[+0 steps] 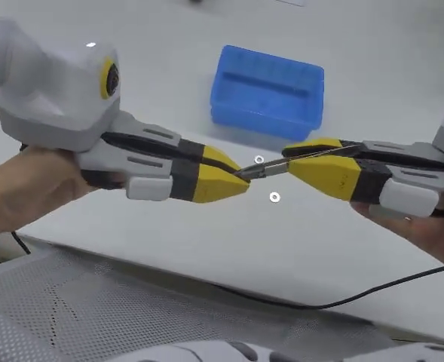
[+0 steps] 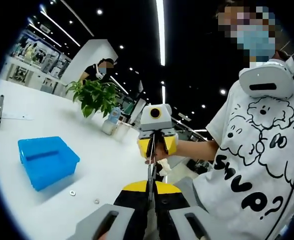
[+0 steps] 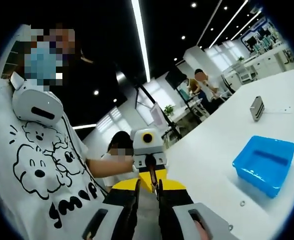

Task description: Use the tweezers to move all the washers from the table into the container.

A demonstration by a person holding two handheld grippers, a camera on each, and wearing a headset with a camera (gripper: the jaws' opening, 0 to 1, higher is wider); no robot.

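Between the two facing sets of yellow jaws, the tweezers (image 1: 270, 167) bridge the gap as a thin metal bar held above the white table (image 1: 206, 249); the left gripper (image 1: 244, 179) is clamped on one end, its jaws pressed together with only the metal between them; the right gripper (image 1: 288, 163) is likewise closed on the other end, with the tweezers running back along its jaws. Just beyond the bridged gap, the far washer (image 1: 259, 160) lies flat on the table; on the person's side of the gap, below the right jaw tips, lies the near washer (image 1: 274, 197); both rest on the table, apart from the jaws. Farther beyond the jaw tips, past the far washer, sits the blue container (image 1: 267, 92), well apart from both grippers. Left gripper view: container to the left of the jaws, both washers between it and them; right gripper view: container to the right of the jaws, washers near its closer corner.
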